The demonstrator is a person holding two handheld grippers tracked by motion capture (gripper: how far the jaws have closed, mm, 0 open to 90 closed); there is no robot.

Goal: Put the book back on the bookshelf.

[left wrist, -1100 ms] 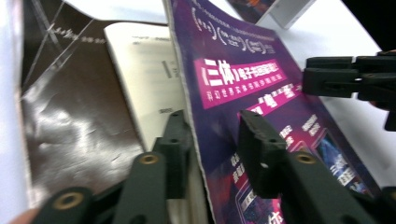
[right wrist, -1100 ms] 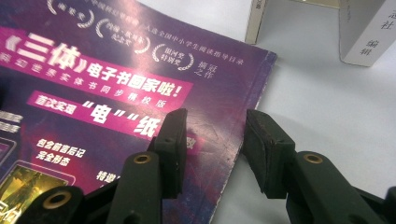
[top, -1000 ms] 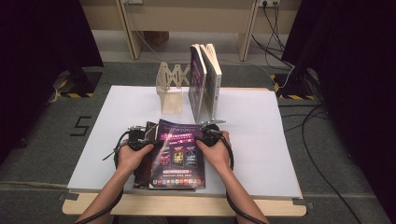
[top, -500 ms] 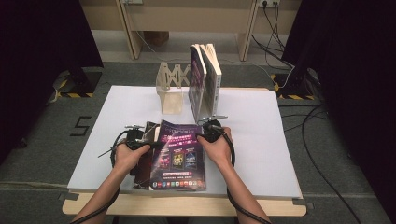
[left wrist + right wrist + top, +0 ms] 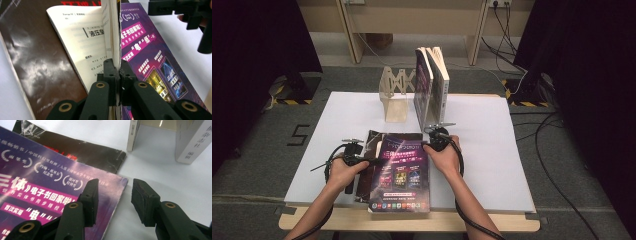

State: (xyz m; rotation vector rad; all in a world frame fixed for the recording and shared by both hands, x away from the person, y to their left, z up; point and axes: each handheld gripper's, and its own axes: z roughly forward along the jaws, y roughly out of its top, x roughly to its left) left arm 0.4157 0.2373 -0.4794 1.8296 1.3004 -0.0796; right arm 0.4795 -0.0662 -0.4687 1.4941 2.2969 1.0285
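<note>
Slippage is the risk: the left gripper [image 5: 117,72] pinches only the page edge of the purple magazine [image 5: 401,170] lying on the table's [image 5: 492,150] near side, while the right gripper [image 5: 113,200] gapes wide over its corner, so pages could tear or flop.
</note>
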